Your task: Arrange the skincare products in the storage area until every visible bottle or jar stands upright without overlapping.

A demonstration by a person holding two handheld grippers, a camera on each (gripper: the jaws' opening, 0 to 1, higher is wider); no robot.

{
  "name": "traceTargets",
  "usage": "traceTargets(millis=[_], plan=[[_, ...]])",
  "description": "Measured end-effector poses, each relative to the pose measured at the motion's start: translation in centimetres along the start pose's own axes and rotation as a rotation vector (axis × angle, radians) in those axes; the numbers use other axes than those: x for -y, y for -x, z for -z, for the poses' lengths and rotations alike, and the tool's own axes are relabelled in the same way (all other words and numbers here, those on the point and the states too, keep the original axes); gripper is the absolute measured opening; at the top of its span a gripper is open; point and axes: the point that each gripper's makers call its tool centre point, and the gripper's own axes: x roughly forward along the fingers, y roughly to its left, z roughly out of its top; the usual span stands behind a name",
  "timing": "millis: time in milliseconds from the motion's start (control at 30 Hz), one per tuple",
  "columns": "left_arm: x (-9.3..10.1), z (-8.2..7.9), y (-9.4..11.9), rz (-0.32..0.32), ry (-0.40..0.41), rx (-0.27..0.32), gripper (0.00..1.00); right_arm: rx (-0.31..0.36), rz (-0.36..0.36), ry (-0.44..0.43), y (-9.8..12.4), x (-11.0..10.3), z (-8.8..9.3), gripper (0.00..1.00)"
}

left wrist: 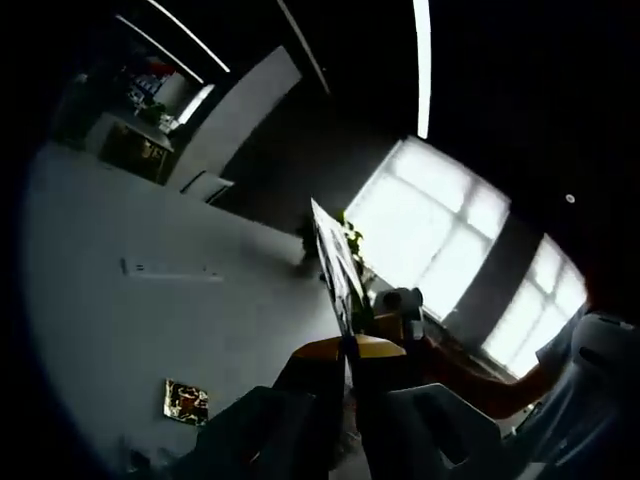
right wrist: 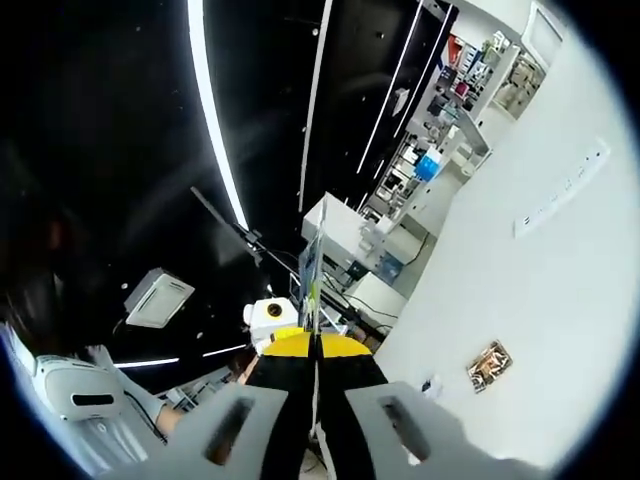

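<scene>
Both your left gripper and right gripper have jaws pressed together, aimed at ceiling and wall. No bottles appear; you must lower them toward the storage area first.

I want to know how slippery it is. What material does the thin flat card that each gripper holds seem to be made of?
In the left gripper view, the thin flat printed card looks like glossy paper or thin cardboard: it shows edge-on, sheet-thin, with a printed face. In the right gripper view, the thin card looks similar. Plastic lamination cannot be ruled out.

Showroom-like shop: stocked product shelves.
</scene>
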Motion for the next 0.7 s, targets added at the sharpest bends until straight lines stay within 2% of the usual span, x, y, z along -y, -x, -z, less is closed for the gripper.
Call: traceTargets(millis=[233,367,533,700], plan=[[1.4,0.6,1.3,0.02,-0.049,-0.023,0.0,-0.045,-0.021,0.019,0.1,-1.5,1.5,0.01],[2.0,0.8,2.1,0.026,0.006,-0.027,0.0,-0.058,-0.029,0.031,-0.1,-2.3,2.1,0.01],[2.8,1.1,2.8,0.004,-0.015,-0.018,0.0,-0.07,-0.018,0.054,-0.4,-3.0,2.6,0.01],[3.9,1.3,3.8,0.013,0.019,-0.015,0.0,-0.084,-0.02,0.085,-0.6,-4.0,3.3,0.01]])
